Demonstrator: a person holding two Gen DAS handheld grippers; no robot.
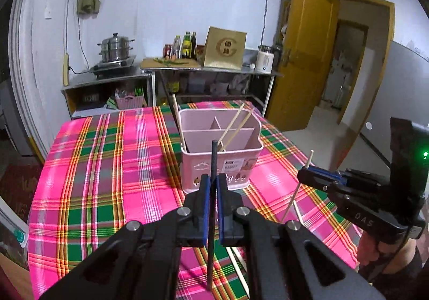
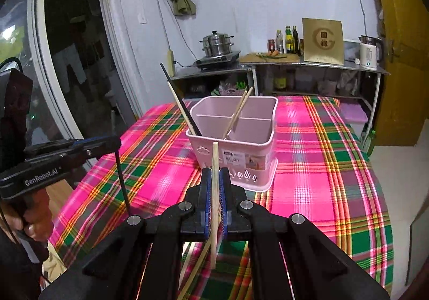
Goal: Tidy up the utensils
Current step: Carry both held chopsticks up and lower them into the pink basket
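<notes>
Because each chopstick is pinched near its middle and stands almost upright, both look ready to go tip-down into the pink holder (image 1: pixel 222 160) that sits on the worktop (image 1: pixel 107 166) ahead of the two grippers. The left gripper (image 1: pixel 213 187) is pressed together on a black chopstick (image 1: pixel 214 160), whose top rises above the pads and whose lower end hangs clear of the checked cloth. The right gripper (image 2: pixel 215 184) is likewise clamped on a pale wooden chopstick (image 2: pixel 215 163), held in the same near-vertical way. In the left wrist view the right gripper shows at the right edge with its pale stick crossing the jaws; in the right wrist view the left gripper shows at the left edge, its black stick hanging down from it.

The holder is split by inner walls into a long near compartment and two smaller far ones. Two pale chopsticks (image 2: pixel 237 112) already lean in it, rising toward the far right, while a black one (image 2: pixel 179 101) and another pale one (image 2: pixel 179 109) lean out over its left wall; from these views I cannot tell exactly which compartment each foot rests in. More pale sticks (image 2: pixel 195 267) lie on the cloth just below the right gripper, so I judge the sorting only partly done. An upright hold suits the narrow openings: each stick should need only to be carried over the rim and lowered.
</notes>
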